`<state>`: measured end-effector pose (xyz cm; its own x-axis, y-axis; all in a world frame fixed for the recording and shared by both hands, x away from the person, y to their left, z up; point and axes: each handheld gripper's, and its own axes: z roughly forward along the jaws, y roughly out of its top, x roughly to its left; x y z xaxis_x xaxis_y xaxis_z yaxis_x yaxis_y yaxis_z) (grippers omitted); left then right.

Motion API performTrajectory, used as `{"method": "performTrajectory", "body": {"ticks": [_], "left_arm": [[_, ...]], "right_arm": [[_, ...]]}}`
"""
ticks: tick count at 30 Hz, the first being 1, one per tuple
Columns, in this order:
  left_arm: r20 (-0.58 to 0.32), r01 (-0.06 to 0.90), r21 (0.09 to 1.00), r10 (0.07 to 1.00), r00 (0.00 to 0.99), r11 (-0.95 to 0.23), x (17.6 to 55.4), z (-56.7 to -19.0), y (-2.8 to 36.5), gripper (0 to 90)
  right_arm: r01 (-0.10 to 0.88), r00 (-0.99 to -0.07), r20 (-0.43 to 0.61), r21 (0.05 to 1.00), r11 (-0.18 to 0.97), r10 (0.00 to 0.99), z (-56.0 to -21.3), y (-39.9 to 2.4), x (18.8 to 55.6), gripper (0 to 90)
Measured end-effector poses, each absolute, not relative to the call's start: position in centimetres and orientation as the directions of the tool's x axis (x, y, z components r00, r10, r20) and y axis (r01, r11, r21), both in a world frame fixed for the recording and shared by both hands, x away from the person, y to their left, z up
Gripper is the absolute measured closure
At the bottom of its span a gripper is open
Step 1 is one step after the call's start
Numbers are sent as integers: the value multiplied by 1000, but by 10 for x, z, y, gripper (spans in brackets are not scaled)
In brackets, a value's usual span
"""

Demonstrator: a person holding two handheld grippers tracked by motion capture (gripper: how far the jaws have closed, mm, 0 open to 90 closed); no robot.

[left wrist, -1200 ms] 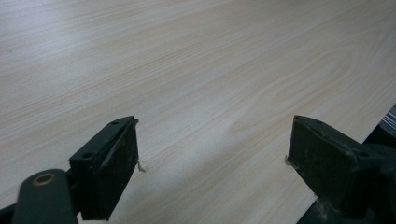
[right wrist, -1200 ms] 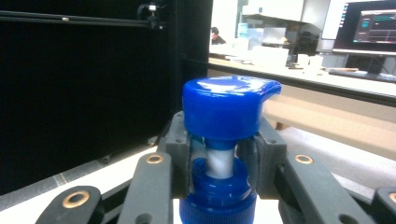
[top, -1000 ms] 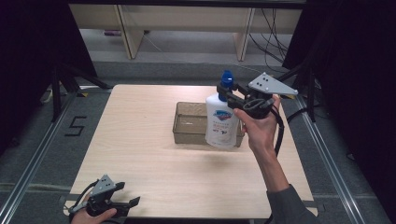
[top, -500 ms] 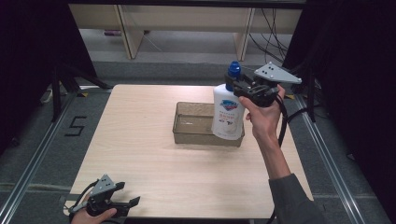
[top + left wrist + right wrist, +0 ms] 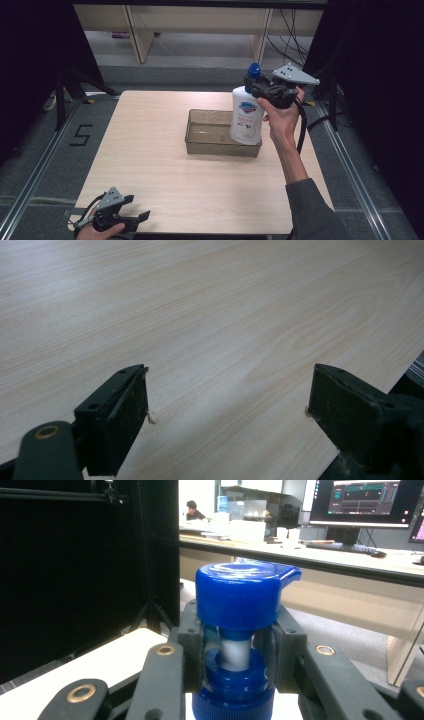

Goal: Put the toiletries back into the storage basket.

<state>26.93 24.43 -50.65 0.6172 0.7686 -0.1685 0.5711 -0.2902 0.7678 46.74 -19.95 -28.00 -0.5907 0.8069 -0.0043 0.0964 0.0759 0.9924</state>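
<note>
- The left gripper [image 5: 131,216] rests at the near left corner of the table [image 5: 150,150], jaws spread wide with nothing but bare wood between them. It plays no part in this step, so it is best left parked there, well apart from the work.
- Farther in, the right gripper [image 5: 256,89] has its jaws closed on the neck of the soap bottle [image 5: 247,116], just under the blue pump head [image 5: 240,592]. The right gripper view shows both pads pressed against the thin white stem between the head and the collar.
- The bottle hangs upright over the right end of the clear tray [image 5: 200,142]. Its base looks close to the tray floor, though I cannot tell whether it touches.
- The step looks like setting the bottle into the tray. To do it well, lower it straight down and keep it vertical.
- The grip is high and narrow, so the heavy body could swing. Move slowly and keep the base clear of the tray's right wall.
- Open the jaws only once the base sits flat, then pull back sideways so the pump head is not caught.
</note>
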Motion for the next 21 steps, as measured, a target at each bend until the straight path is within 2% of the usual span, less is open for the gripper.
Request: {"method": "performTrajectory", "body": {"ticks": [21], "left_arm": [[-177, 570, 769, 762, 623, -288, 268, -506, 244, 155]], "right_arm": [[119, -571, 4, 990, 78, 821, -303, -202, 486, 660]]}}
